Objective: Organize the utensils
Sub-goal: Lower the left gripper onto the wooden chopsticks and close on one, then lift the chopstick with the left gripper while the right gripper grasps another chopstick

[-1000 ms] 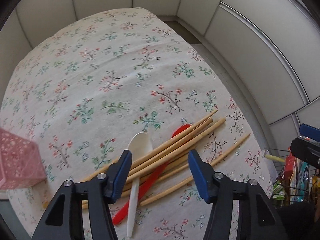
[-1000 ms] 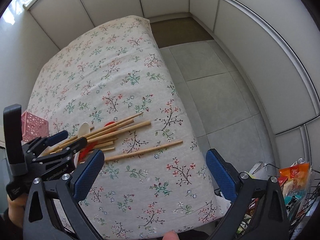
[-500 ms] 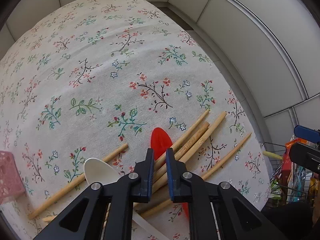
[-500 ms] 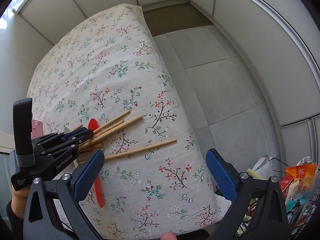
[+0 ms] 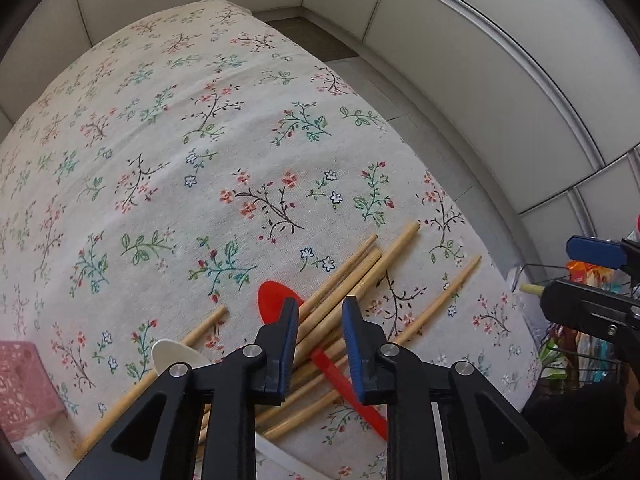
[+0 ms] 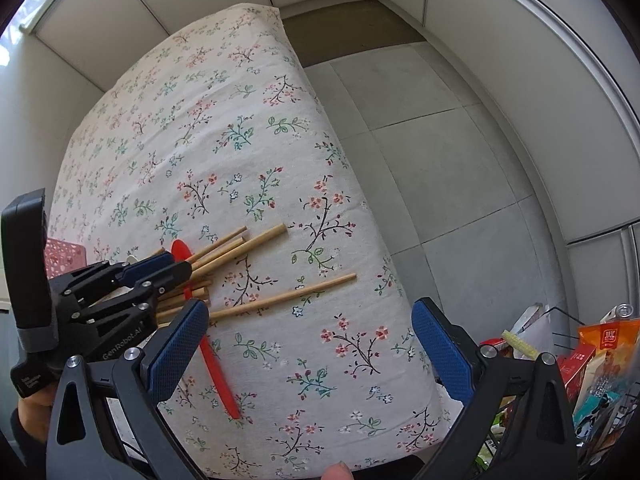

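Several wooden chopsticks (image 5: 352, 276) lie in a loose pile on the floral tablecloth (image 5: 208, 152), over a red plastic spoon (image 5: 274, 294) and beside a white spoon (image 5: 176, 356). My left gripper (image 5: 319, 312) hovers just above the pile, its blue jaws a narrow gap apart and holding nothing. In the right wrist view the left gripper (image 6: 160, 266) sits over the chopsticks (image 6: 240, 246) and the red spoon (image 6: 214, 364). One chopstick (image 6: 284, 294) lies apart. My right gripper (image 6: 310, 330) is wide open and empty above the table's near edge.
A pink lattice basket (image 5: 22, 388) stands at the table's left edge; it also shows in the right wrist view (image 6: 66, 254). The grey tiled floor (image 6: 440, 168) lies to the right. A wire rack with snack packets (image 6: 600, 364) stands at the lower right.
The left gripper closed over the pile, dragged the red spoon sideways, and has now reopened a little and pulled back. The right gripper stayed open.
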Demonstrator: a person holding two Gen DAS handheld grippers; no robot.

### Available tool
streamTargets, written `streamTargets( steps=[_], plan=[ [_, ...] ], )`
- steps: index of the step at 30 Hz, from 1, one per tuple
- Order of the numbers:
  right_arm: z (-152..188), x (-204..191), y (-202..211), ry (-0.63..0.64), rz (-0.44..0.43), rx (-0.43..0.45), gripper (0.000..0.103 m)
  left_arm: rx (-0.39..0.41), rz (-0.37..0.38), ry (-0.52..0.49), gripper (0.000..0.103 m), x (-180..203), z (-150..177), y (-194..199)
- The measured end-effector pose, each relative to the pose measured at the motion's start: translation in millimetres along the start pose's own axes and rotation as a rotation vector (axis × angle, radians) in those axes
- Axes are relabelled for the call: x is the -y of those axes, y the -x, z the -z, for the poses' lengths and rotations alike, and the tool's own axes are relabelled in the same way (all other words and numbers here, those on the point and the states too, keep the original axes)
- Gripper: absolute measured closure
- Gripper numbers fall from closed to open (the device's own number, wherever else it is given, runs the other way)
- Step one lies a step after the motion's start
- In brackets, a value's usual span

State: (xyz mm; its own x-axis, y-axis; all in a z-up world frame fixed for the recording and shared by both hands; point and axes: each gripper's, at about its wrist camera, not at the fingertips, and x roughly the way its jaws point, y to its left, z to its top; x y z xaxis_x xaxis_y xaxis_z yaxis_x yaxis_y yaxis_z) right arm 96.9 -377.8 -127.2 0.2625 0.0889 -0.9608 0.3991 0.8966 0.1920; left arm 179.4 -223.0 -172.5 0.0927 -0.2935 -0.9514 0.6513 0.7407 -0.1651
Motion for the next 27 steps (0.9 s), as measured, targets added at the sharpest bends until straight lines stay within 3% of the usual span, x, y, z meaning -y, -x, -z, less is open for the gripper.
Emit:
streamTargets(
  steps=[14,16,20,23,27],
  plan=[
    [-5,10,-5,-0.037,-0.018,-0.016,0.001,-0.076,-0.071,-0.063,0.08,19,-41,-31],
    [-6,13,-8,-0.051,-0.021,-0.021,0.001,-0.072,-0.087,-0.066,0.086,19,-42,-31],
    [-8,15,-20,-0.078,-0.055,-0.06,0.001,-0.041,-0.118,-0.034,0.095,10,-44,-26],
    [-10,14,-34,-0.105,-0.096,-0.102,0.004,0.002,-0.094,0.038,0.098,-6,-38,-9],
    [-11,15,-58,-0.174,-0.149,-0.169,0.021,0.069,-0.104,0.09,0.098,-22,-28,21]
  ],
)
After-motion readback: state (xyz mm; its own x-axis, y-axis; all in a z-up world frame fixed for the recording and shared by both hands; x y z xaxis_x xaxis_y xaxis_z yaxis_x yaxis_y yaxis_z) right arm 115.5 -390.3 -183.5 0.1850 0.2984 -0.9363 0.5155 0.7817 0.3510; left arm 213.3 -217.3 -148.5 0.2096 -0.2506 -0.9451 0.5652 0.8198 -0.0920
